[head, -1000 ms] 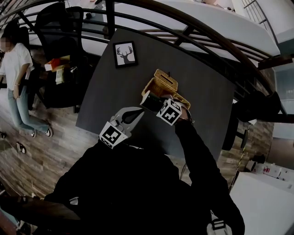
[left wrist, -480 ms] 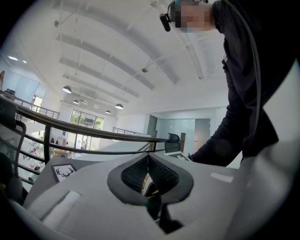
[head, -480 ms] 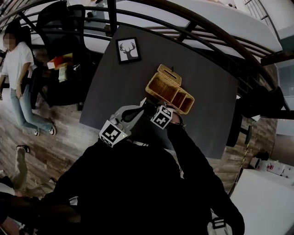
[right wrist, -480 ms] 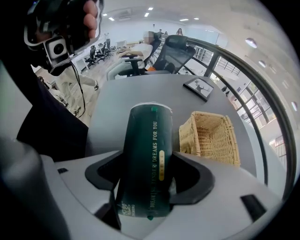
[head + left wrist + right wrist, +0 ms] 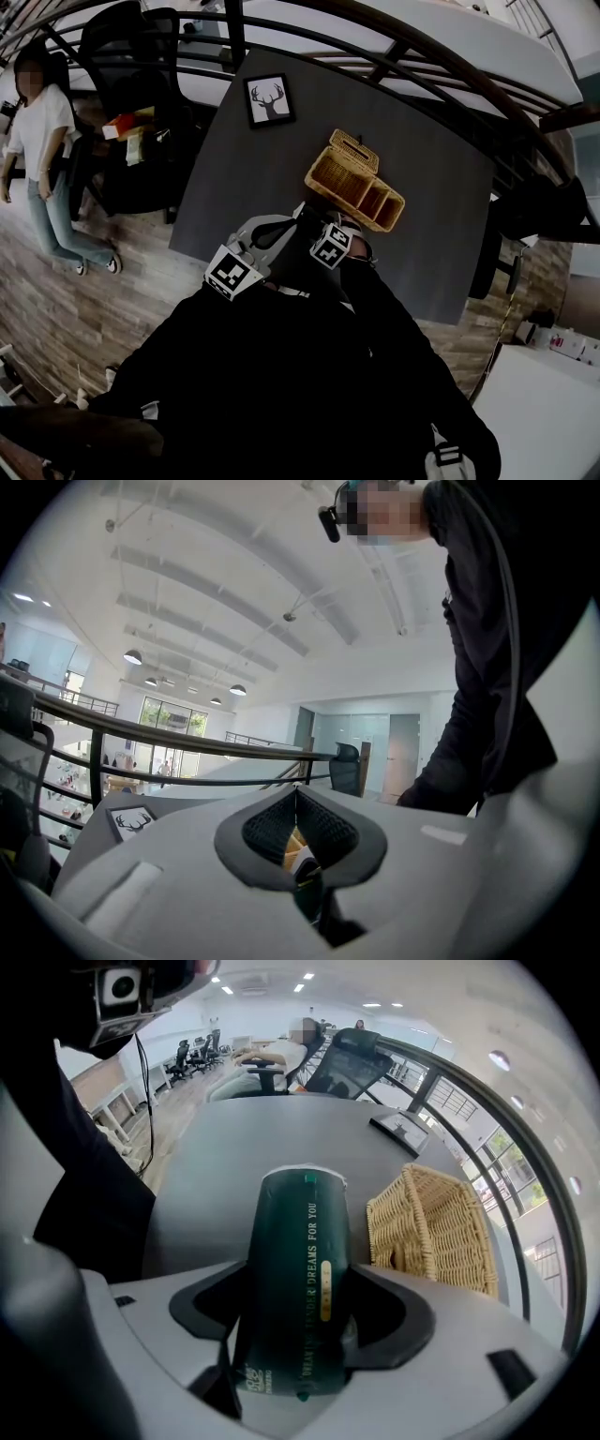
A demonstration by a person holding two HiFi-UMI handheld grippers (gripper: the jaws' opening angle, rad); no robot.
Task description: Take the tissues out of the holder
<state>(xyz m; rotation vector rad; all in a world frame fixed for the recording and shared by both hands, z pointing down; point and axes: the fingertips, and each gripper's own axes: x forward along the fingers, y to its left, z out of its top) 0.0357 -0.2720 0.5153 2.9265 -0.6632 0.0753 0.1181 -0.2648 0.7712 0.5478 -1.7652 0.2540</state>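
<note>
Tissue pack (image 5: 292,1269), lower print illegible

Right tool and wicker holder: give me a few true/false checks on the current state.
1. The right tool grips a dark green soft tissue pack. True.
2. That pack sits inside the woven wicker holder. False: it is outside the holder, held in the tool beside it.
3. The left tool has its jaws wide apart. False: they are together, with nothing between them.
4. A black-framed deer picture lies on the dark grey table. True.
</note>
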